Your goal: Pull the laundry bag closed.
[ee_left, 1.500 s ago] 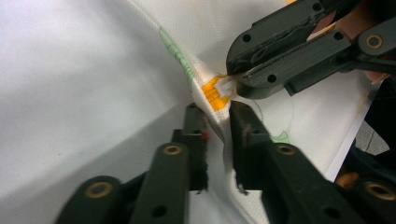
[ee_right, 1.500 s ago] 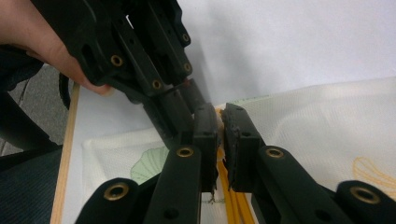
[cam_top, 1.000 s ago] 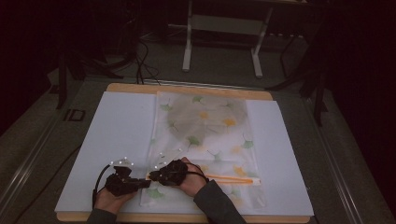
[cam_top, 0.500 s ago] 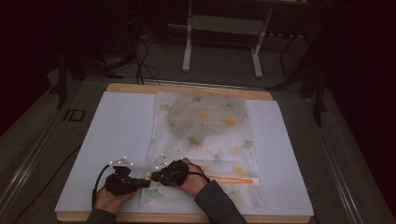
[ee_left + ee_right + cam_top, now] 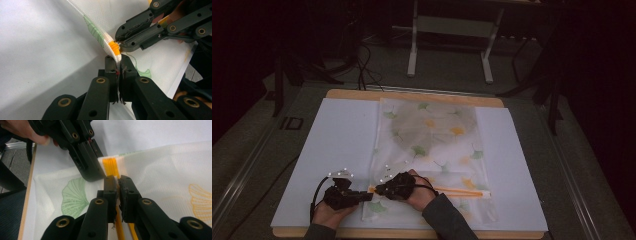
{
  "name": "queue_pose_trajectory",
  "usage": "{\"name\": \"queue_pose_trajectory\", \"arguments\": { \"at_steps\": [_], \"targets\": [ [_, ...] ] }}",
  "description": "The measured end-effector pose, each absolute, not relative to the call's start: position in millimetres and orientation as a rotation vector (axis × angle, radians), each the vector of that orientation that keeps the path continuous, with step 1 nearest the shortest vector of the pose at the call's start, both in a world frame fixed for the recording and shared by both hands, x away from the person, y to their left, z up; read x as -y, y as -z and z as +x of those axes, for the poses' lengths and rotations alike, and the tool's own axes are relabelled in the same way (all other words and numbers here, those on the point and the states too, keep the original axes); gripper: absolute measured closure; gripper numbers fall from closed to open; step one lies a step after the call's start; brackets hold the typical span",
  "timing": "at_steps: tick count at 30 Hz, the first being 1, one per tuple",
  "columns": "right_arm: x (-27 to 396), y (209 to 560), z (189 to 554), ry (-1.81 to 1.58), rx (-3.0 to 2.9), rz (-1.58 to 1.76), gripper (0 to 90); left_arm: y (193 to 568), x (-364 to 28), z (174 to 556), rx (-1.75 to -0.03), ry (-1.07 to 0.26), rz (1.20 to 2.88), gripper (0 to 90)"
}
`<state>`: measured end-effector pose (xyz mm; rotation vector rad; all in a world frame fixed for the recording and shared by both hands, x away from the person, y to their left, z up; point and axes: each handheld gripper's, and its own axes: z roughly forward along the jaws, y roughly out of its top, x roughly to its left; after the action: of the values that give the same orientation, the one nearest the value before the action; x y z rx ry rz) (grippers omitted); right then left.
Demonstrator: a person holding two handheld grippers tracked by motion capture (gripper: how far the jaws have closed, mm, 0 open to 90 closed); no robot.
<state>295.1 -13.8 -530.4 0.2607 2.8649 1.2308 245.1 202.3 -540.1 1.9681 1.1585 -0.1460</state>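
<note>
Near the worktop's front edge, the left gripper [image 5: 118,65] stays clamped on the mesh laundry bag [image 5: 432,150], white with green and orange leaf prints. The right gripper [image 5: 117,182] stays pinched on its orange zipper [image 5: 111,167]. Nothing has shifted.

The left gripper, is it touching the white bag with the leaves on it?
Touching. In the left gripper view, the left gripper has its jaws shut on the edge of the bag, just below the orange zipper.
</note>
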Motion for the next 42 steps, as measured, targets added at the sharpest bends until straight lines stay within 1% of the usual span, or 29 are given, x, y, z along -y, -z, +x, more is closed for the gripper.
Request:
{"name": "queue_pose_trajectory", "arguments": {
  "at_steps": [13,42],
  "targets": [
    [20,532,296,-1.188,-2.874,0.269,84.9,540,-204,245,-1.158,0.144,1.962,86.8],
    [48,532,300,-1.115,-2.884,0.312,84.9,540,-206,244,-1.163,0.143,1.956,86.9]
  ]
}}
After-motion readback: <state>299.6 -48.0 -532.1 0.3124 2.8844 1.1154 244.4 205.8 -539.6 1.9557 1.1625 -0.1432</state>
